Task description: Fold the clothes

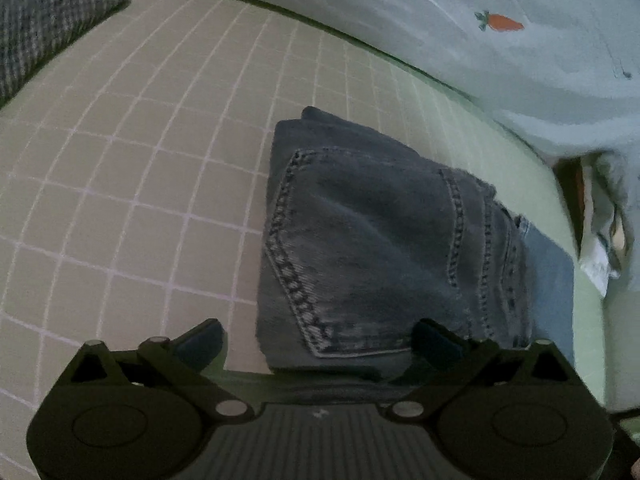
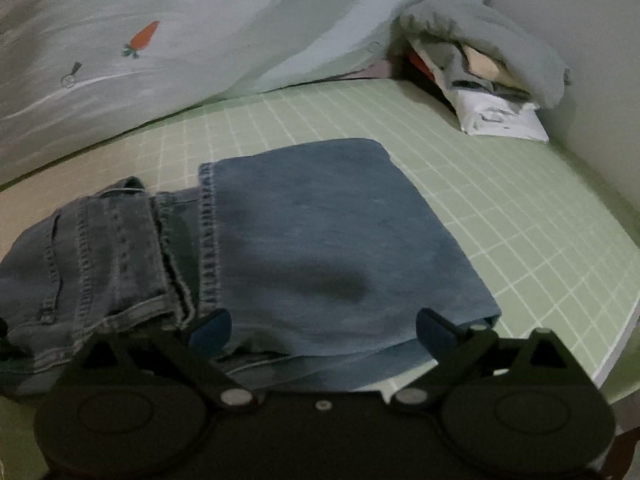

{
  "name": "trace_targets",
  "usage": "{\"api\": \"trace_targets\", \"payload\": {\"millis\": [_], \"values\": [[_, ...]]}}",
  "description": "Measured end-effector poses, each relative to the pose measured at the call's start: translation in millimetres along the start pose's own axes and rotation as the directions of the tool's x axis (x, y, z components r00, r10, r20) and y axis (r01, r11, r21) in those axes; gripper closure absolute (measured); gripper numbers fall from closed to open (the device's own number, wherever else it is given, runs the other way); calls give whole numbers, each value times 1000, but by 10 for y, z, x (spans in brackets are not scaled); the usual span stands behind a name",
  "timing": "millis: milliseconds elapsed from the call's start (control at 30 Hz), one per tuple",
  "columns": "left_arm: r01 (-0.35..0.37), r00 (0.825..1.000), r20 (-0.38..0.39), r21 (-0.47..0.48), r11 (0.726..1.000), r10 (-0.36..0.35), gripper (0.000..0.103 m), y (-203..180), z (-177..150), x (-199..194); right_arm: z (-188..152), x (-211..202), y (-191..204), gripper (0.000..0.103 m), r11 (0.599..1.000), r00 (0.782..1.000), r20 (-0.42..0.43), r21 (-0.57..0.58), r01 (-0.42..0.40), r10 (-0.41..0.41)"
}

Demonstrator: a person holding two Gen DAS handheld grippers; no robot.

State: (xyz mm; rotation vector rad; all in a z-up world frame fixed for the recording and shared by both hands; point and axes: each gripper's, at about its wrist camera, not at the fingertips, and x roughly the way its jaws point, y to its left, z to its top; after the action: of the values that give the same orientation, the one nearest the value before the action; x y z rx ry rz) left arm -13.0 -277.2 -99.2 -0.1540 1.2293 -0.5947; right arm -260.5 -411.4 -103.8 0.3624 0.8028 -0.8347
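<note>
Jeans (image 2: pixel 320 240) folded on grid mat (image 2: pixel 520 220) | left gripper (image 1: pixel 318 338) wide, empty | right gripper (image 2: pixel 324 330) wide, empty

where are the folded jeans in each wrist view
Left wrist: the folded jeans lie centre-right, back pocket up, just beyond the open left gripper.
Right wrist: the jeans fill the lower centre and left, ahead of the open right gripper.
Shared landmark: the carrot print on the pale bedding.

Black tongs (image 1: pixel 318 336) with seemingly blue pads and silver pivot screws.
</note>
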Motion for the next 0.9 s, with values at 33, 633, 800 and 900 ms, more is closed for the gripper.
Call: {"api": "trace_targets", "payload": {"millis": [33,633,800,900], "values": [[8,1000,-3,-25,1000,-8,22,-4,-16,16,5,6,-43,3,1000,1000,-3,6,-3,3],[26,963,258,202,979,-79,82,-1882,-200,-537,71,254,-1431,3,991,999,-18,134,-26,29],[117,970,173,273,955,-169,83,-2554,-385,-162,145,355,-1779,3,990,999,-23,140,-35,38],[148,980,91,254,956,-176,83,-2777,-492,249,185,426,-1972,3,992,999,-29,116,-42,46]]}}
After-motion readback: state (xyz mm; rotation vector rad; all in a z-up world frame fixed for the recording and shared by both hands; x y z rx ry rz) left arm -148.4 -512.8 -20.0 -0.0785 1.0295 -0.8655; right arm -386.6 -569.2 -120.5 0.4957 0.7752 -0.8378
